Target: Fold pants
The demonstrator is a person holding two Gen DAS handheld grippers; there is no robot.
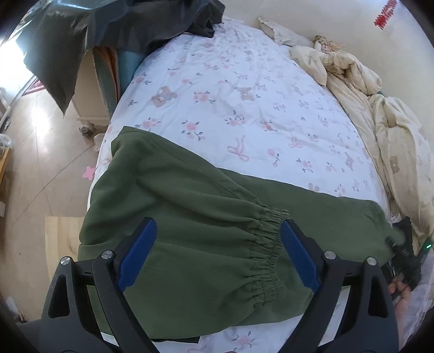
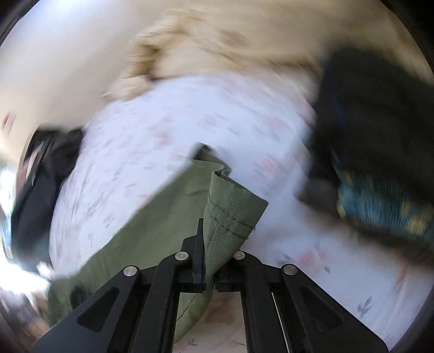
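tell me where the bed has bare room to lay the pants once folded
Bare sheet lies between the green pants in front and the dark clothes at the far end. The right side is crowded by the cream quilt.

Left wrist view looks steeply down over the pants (image 1: 190,217) on the bed (image 1: 244,95). Right wrist view sits close on a hem (image 2: 230,211), blurred; both share pants and bed

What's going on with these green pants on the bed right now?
A person with a gripper in each hand is folding green pants on a floral bedsheet. The right gripper has its jaws shut on a hemmed end of the pants, lifted off the sheet. The left gripper hovers with jaws open over the elastic waistband, holding nothing.
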